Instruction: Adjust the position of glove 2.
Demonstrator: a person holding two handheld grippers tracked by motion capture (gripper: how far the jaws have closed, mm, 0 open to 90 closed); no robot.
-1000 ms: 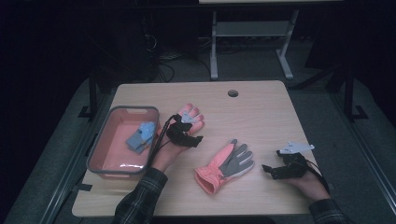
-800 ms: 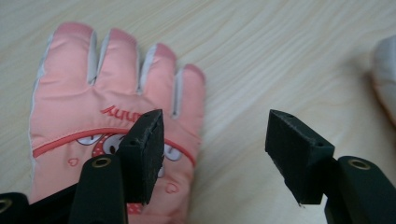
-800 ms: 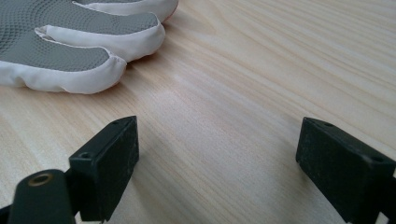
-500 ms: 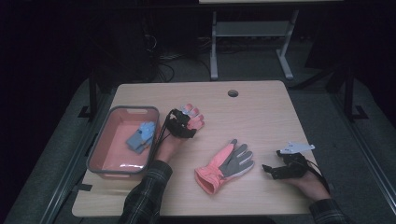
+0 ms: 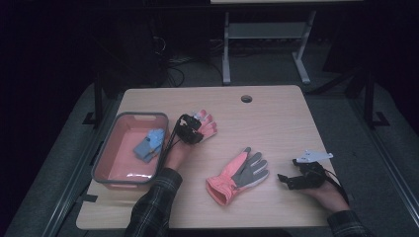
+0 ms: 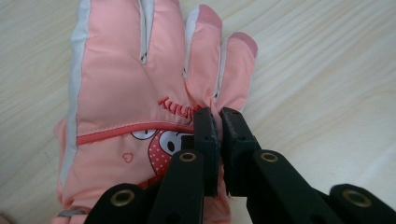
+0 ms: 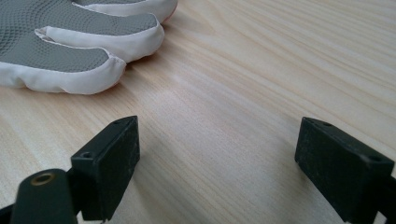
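We hold the left gripper [image 5: 193, 132] over the pink glove [image 5: 206, 124] that lies back-up on the table [image 5: 276, 118], just right of the bin [image 5: 129, 148]. In the left gripper view its jaws are pressed almost together on a fold of the glove's [image 6: 126, 84] fabric, just below the fingers, beside the red lettering and the cartoon print. Our right gripper [image 5: 289, 180] rests low near the table's right edge, well apart from the left one; in the right gripper view its jaws stand wide apart over bare wood with nothing between them. The second glove [image 5: 238, 175] lies palm-up at mid-table between our two hands, its grey palm and white-edged fingers [image 7: 70, 46] just ahead of the right gripper. A blue item [image 5: 149, 143] lies in the bin.
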